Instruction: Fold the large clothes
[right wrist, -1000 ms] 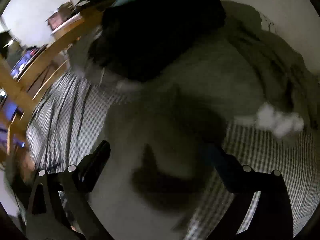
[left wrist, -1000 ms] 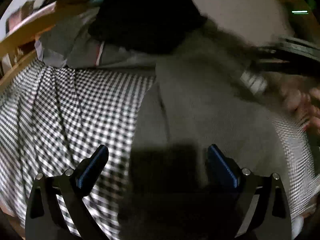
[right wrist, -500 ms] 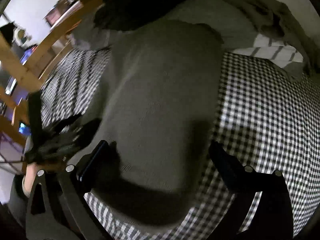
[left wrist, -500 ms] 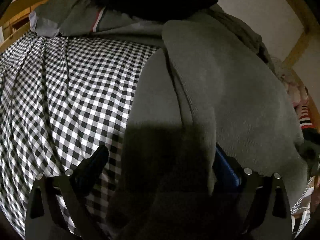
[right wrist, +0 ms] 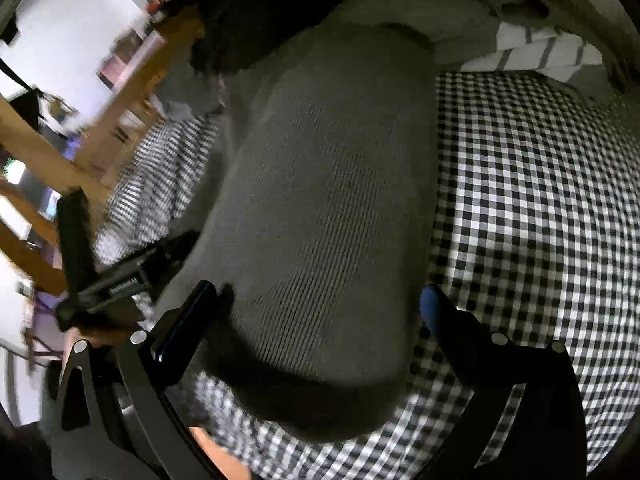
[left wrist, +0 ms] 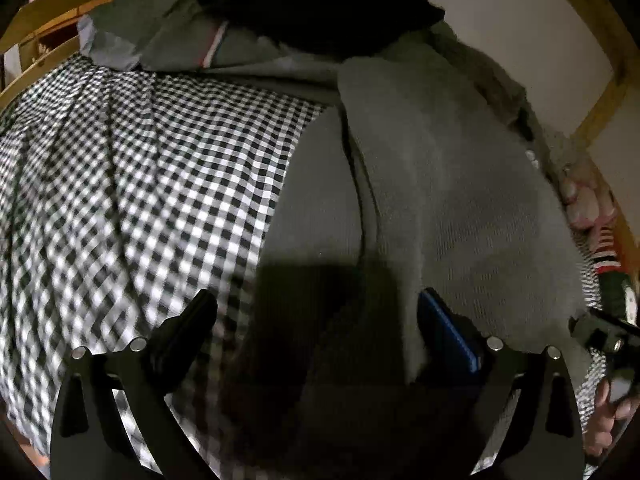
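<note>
Both grippers, left [left wrist: 316, 320] and right [right wrist: 320, 304], spread wide, gripping nothing, over grey knit [right wrist: 328, 200]; nearby fold may slump unpinned.

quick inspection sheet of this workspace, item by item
surface: black-and-white checked sheet covers the bed, lightly wrinkled.
job's things: grey knit garment lies lengthwise on the sheet, with a folded-over layer on top in the left wrist view.
clutter: dark garment, grey cloth and striped white fabric piled at the far end.
grippers: left gripper open, its right finger tucked under the garment's folded layer; right gripper open, fingers straddling the garment's near end.
cables: nothing seen.
surroundings: wooden bed frame, pale wall, dim light; shelves beyond the frame are blurred.
</note>
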Motion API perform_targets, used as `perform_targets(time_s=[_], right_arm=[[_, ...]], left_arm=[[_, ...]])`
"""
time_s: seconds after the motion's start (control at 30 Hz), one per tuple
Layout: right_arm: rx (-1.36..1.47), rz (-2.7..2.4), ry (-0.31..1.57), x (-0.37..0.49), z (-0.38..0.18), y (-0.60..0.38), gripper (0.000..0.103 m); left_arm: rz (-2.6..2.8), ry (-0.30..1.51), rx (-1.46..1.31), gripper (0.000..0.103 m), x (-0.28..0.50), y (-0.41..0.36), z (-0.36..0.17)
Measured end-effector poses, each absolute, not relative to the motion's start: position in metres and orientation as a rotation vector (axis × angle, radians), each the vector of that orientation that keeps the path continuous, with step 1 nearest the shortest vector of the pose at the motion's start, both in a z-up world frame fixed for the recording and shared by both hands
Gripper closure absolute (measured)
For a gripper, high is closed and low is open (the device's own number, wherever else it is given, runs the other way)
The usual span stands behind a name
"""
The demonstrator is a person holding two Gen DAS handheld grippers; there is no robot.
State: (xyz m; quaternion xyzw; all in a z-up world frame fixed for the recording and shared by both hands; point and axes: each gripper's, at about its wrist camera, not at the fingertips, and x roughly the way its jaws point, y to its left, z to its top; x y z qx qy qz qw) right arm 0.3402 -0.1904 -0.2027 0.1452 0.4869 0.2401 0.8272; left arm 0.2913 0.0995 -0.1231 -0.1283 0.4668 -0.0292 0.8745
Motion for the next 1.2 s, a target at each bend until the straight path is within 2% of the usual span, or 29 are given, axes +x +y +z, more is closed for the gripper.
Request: perform_targets(time_s=[0.33, 0.83, 0.87, 0.93, 1.0, 1.2], right_arm=[[0.753, 0.771, 1.162, 0.367, -0.274, -0.225, 0.002], [0.837, 0.830, 1.182, 0.395, -0.289, -0.203, 0.002], [0.838, 0.829, 1.173, 0.393, -0.286, -0.200, 0.003], [0.865, 0.829, 1.154, 0.387, -0.283, -0.204, 0.016], [0.912, 0.815, 1.140, 0.381, -0.284, -0.213, 0.024], [0.977, 0.811, 1.097, 0.353, -0.285, -0.228, 0.028]], left_arm=[[-0.158, 1.065, -0.513, 0.005, 0.239, 0.122, -0.151], [-0.160, 1.041, -0.593, 0.005, 0.237, 0.127, -0.162], [-0.164, 1.032, -0.636, 0.005, 0.233, 0.131, -0.161], [-0.196, 1.022, -0.744, 0.005, 0.223, 0.138, -0.162], [-0.233, 1.022, -0.876, 0.005, 0.211, 0.143, -0.167], [-0.333, 0.964, -1.149, 0.005, 0.195, 0.133, -0.191]])
